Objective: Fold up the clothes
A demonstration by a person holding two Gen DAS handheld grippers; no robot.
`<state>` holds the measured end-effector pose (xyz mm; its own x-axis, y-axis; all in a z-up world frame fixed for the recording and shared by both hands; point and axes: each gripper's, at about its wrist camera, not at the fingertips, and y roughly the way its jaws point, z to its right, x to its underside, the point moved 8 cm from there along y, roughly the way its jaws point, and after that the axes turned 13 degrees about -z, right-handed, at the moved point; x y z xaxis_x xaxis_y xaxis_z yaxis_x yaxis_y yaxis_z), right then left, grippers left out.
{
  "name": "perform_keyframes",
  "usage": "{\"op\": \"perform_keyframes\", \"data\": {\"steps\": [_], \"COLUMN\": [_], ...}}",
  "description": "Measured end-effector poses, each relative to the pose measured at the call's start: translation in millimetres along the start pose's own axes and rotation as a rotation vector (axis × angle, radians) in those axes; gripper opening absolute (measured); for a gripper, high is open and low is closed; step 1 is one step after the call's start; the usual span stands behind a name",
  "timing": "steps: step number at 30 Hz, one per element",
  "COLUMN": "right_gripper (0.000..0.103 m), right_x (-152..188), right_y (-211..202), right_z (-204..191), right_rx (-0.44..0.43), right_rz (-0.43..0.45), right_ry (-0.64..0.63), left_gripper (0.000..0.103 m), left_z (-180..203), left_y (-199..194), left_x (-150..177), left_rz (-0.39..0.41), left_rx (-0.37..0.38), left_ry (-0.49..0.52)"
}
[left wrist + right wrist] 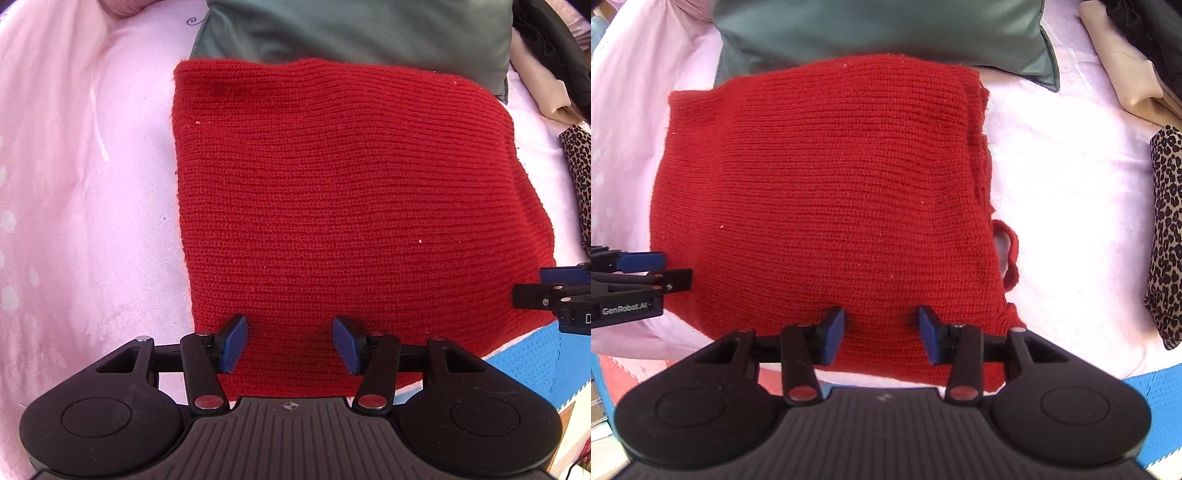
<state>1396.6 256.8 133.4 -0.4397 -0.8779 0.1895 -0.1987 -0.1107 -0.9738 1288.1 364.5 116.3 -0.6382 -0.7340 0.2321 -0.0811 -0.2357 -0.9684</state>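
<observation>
A red knitted garment [332, 206] lies folded into a rough rectangle on the pink sheet [74, 221]; the right wrist view shows the same red garment [827, 206] with layered edges and a loose red loop [1010, 254] on its right side. My left gripper [290, 343] hovers open over the garment's near edge, nothing between its blue pads. My right gripper [881, 334] is open too, over the near edge further right. Each gripper shows at the side of the other's view: the right gripper [554, 291], the left gripper [639, 273].
A grey-green cushion [886, 33] lies behind the garment. Beige and dark clothes [1134, 55] are piled at the back right, and a leopard-print cloth [1167, 236] lies at the right. A blue foam mat [532, 362] borders the sheet's near edge.
</observation>
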Motion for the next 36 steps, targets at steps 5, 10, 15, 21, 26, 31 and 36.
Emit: {"op": "perform_keyframes", "data": {"steps": [5, 10, 15, 21, 26, 31, 36], "right_gripper": [0.063, 0.063, 0.063, 0.063, 0.063, 0.065, 0.066], "right_x": [-1.5, -0.5, 2.0, 22.8, 42.5, 54.5, 77.2], "right_y": [19.0, 20.2, 12.6, -19.2, -33.4, -36.4, -35.5], "right_z": [14.8, 16.6, 16.0, 14.6, 13.8, 9.1, -1.6], "right_rx": [-0.019, -0.026, -0.019, -0.021, -0.001, -0.004, -0.010], "right_rz": [0.020, 0.040, 0.028, 0.049, 0.066, 0.068, 0.093], "right_ry": [0.065, 0.049, 0.082, 0.099, 0.103, 0.097, 0.055], "left_gripper": [0.057, 0.057, 0.056, 0.056, 0.057, 0.057, 0.063], "left_z": [-11.4, -18.7, -26.9, -36.6, -36.3, -27.9, -12.2], "left_y": [11.5, 12.3, 1.2, -16.0, -38.0, -56.0, -56.2], "left_x": [9.2, 20.9, 38.0, 63.0, 83.8, 100.2, 119.1], "left_rz": [0.017, 0.035, 0.038, 0.051, 0.082, 0.131, 0.149], "left_rx": [-0.008, -0.007, -0.005, 0.010, 0.040, 0.089, 0.022], "left_ry": [-0.002, -0.003, -0.013, -0.025, -0.053, -0.097, -0.094]}}
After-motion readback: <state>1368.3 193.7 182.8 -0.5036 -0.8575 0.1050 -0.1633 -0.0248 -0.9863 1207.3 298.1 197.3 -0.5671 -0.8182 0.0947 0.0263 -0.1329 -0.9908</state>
